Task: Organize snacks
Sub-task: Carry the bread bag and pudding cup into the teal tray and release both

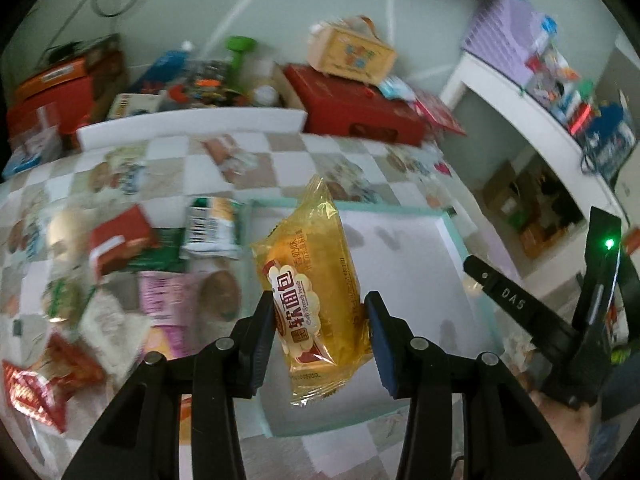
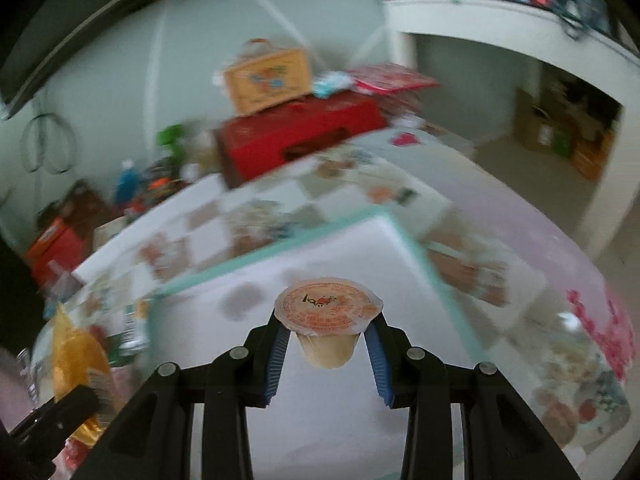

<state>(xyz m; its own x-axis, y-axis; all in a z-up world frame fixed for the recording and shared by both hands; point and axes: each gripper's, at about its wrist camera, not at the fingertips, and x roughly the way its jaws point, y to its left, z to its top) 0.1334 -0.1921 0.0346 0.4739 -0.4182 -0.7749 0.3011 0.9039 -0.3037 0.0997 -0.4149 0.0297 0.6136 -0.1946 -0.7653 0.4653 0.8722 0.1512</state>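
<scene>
Left wrist view: the left gripper clamps a yellow soft-bread packet at centre frame, held above a shallow white tray with a mint-green rim. Right wrist view: the right gripper pinches a sealed jelly cup by its rim at lower centre, also over the tray. Both snacks are held up, not yet set down. What shows of the tray's floor looks bare, so the sorting appears to be at an early stage. At the left of the left wrist frame, loose snacks lie scattered on the checked tablecloth, among them a red packet and a pink one, waiting to be gathered. Red boxes sit at the table's far edge.
</scene>
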